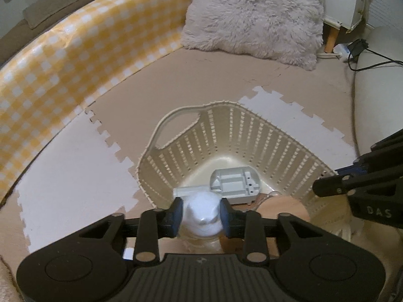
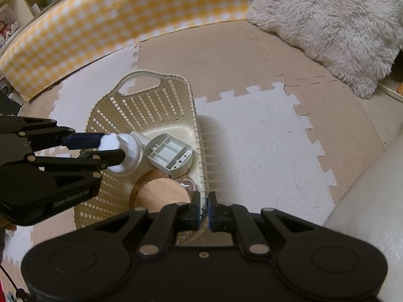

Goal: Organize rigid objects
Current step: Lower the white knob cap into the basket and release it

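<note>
The left gripper point(image 1: 200, 216) clamps a white bottle point(image 2: 118, 148) over the basket point(image 1: 264, 136) for dropping in, while the right gripper point(image 2: 204, 210) pinches its rim, apparently steadying it.

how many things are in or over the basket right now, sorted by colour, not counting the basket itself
White, a pump bottle held in the left gripper: 1
Grey, a ribbed plastic part: 1
Wood-coloured, a round lid: 1
Total: 3
The right gripper is clamped on the basket rim.
</note>
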{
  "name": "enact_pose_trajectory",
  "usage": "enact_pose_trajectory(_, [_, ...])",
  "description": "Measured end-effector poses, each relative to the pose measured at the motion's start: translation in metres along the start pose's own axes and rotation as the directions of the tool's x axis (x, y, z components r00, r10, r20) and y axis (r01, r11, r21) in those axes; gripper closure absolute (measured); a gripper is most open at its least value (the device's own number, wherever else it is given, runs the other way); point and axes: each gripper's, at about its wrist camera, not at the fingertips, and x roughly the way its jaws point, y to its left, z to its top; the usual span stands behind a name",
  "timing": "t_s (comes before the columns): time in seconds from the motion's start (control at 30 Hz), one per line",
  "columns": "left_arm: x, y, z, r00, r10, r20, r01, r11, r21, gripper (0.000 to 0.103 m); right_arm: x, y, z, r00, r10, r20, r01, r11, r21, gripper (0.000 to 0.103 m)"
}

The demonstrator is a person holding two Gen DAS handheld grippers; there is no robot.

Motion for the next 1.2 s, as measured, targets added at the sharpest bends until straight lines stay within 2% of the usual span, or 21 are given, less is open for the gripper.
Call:
enact_pose_trajectory(0.27, [-0.008, -0.003, 0.001, 1.0, -0.017, 0.001, 0.017, 1.0, -0.008, 0.061, 0.0, 0.0, 0.0, 1.0, 0.001, -0.001, -0.001, 1.0, -0.002, 0.097])
enact_pose_trajectory(0.77, [-0.04, -0.015, -0.008, 0.994, -0.103, 0.019, 0.104, 0.995, -0.007, 0.058, 0.001, -0.001, 0.001, 1.0, 0.001, -0.001, -0.001, 1.0, 0.0, 0.097])
enact_pose_trajectory(0.97, [-0.056, -0.02, -0.016, 0.992, -0.122, 0.031, 0.123, 0.992, -0.006, 0.05, 0.0, -0.002, 0.0, 1.0, -0.002, -0.001, 0.002, 1.0, -0.004, 0.097])
enact_pose_trajectory(1.03, [-0.061, -0.02, -0.018, 0.991, -0.127, 0.039, 0.127, 0.992, -0.01, 0.045, 0.0, -0.002, 0.0, 1.0, -0.003, -0.001, 0.003, 1.0, -0.005, 0.097])
enact_pose_trajectory(1.1, [-0.067, -0.022, -0.023, 0.991, -0.127, 0.053, 0.128, 0.992, -0.013, 0.034, 0.0, -0.002, 0.0, 1.0, -0.002, -0.001, 0.002, 1.0, -0.005, 0.097])
enact_pose_trajectory(1.2, [-0.072, -0.024, -0.03, 0.988, -0.138, 0.064, 0.139, 0.99, -0.01, 0.024, 0.0, -0.002, 0.0, 1.0, -0.004, -0.001, 0.004, 1.0, -0.007, 0.097])
